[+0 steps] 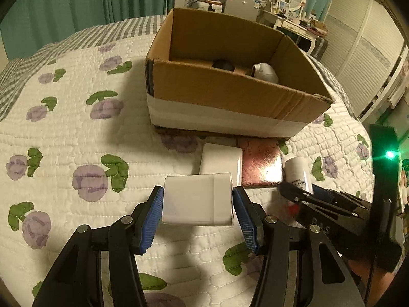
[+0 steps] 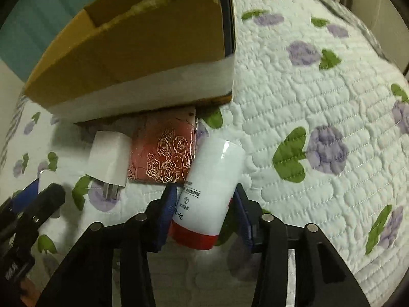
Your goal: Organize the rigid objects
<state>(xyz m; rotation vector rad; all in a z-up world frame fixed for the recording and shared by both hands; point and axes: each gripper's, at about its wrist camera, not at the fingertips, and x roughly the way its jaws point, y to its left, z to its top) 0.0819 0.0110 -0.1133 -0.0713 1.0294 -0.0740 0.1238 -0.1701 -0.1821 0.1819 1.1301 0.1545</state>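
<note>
My left gripper (image 1: pixel 197 190) is shut on a white box (image 1: pixel 198 202), its blue pads against both sides just above the flowered quilt. In the right wrist view my right gripper (image 2: pixel 204 195) is shut on a white bottle (image 2: pixel 212 179) with a red cap, which lies tilted close to the quilt. Beside the bottle lie a pink box with gold roses (image 2: pixel 163 151) and a white plug adapter (image 2: pixel 110 158). Behind them stands an open cardboard box (image 1: pixel 230 94) that holds a black object (image 1: pixel 223 64) and a white one (image 1: pixel 265 73).
The quilt (image 1: pixel 76 128) spreads wide to the left of the cardboard box and to the right of the bottle (image 2: pixel 306 102). Green curtains (image 1: pixel 76 0), a small fridge and a dressing table (image 1: pixel 294 12) stand beyond the bed. The two grippers are close side by side.
</note>
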